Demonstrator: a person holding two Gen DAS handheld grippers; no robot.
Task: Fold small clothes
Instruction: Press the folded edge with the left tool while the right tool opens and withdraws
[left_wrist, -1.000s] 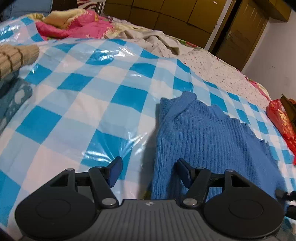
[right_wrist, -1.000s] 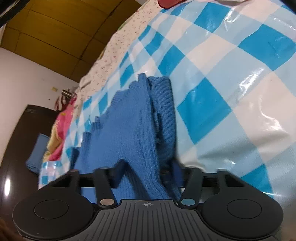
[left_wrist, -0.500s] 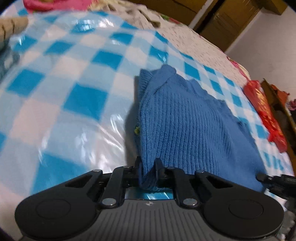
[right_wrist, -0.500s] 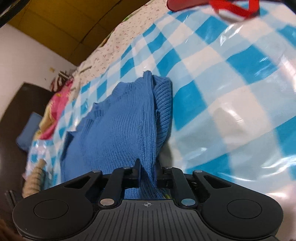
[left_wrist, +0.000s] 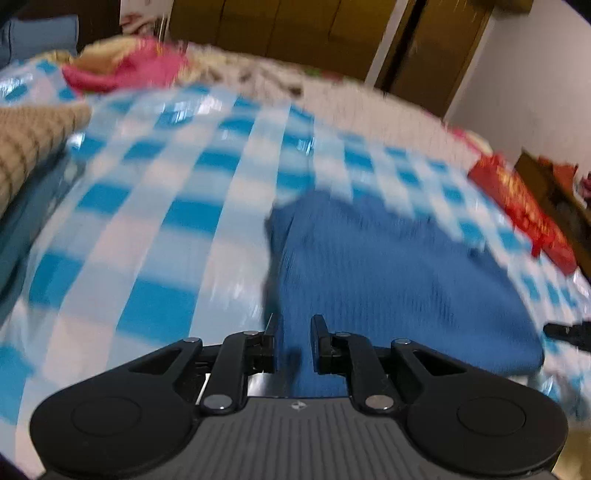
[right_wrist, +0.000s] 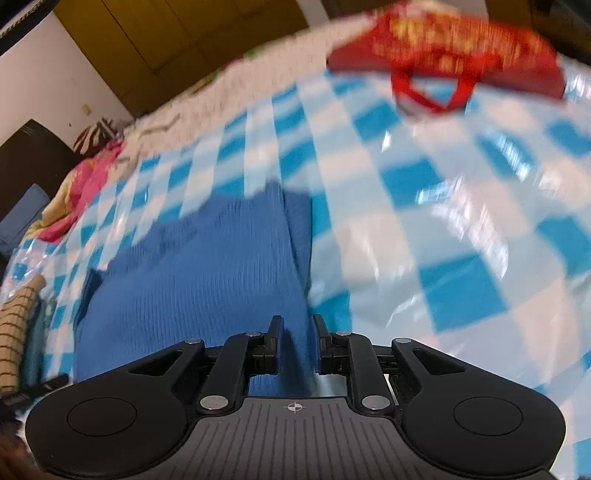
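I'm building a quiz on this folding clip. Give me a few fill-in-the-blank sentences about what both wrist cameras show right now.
1. Each gripper is shut on the edge of the ____ knitted sweater.
2. The sweater lies on a blue-and-white ____ plastic sheet.
3. Past the sweater, on the sheet's far edge, lies a ____ bag with looped handles.

Missing words: blue; checked; red

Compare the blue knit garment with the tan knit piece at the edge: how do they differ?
The blue knit garment is plain blue; the tan knit piece is beige with dark lines. The blue one lies mid-sheet, pinched by the left gripper and right gripper; the tan one sits untouched at the side. Both are ribbed knits on the checked sheet.
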